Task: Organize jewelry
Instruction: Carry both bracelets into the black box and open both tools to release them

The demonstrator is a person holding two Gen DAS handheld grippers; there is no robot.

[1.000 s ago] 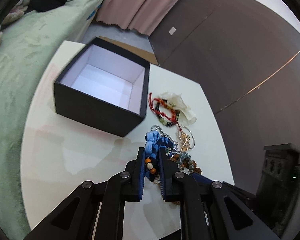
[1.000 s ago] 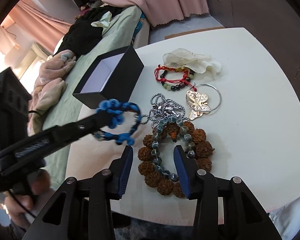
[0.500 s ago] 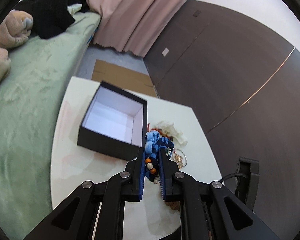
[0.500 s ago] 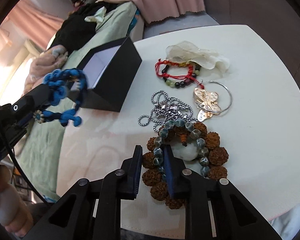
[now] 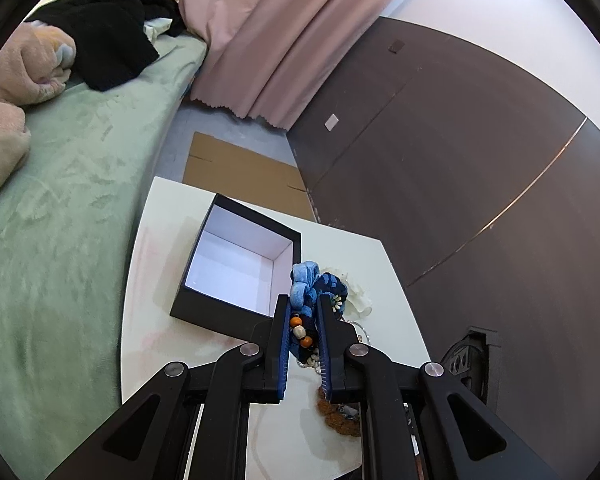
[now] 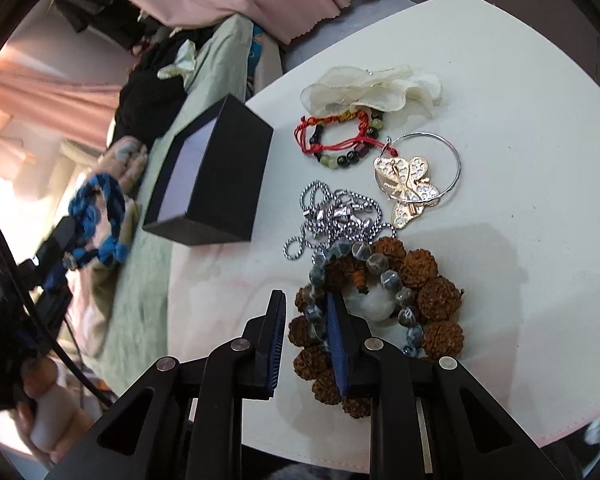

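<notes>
My left gripper (image 5: 304, 304) is shut on a blue braided bracelet (image 5: 312, 284) with orange and white beads. It holds it in the air above the front right corner of the black box (image 5: 216, 312), which stands open with a white inside. In the right wrist view that bracelet (image 6: 96, 216) hangs left of the box (image 6: 220, 176). My right gripper (image 6: 306, 304) is down on the white table (image 6: 520, 160). Its jaws have closed on the left side of a grey-blue bead bracelet (image 6: 380, 264), which lies on a brown seed bracelet (image 6: 432, 280).
A silver chain (image 6: 340, 216), a gold butterfly on a wire hoop (image 6: 410, 180), a red cord bracelet (image 6: 340, 140) and a cream fabric flower (image 6: 372, 88) lie beyond the right gripper. A green bed (image 5: 60, 240) with clothes borders the table's left. A hand (image 6: 48, 420) holds the left gripper.
The left gripper has risen with the blue bracelet, away from the jewelry pile and toward the box. The right gripper's jaws have narrowed from wide apart onto the bead bracelets.
</notes>
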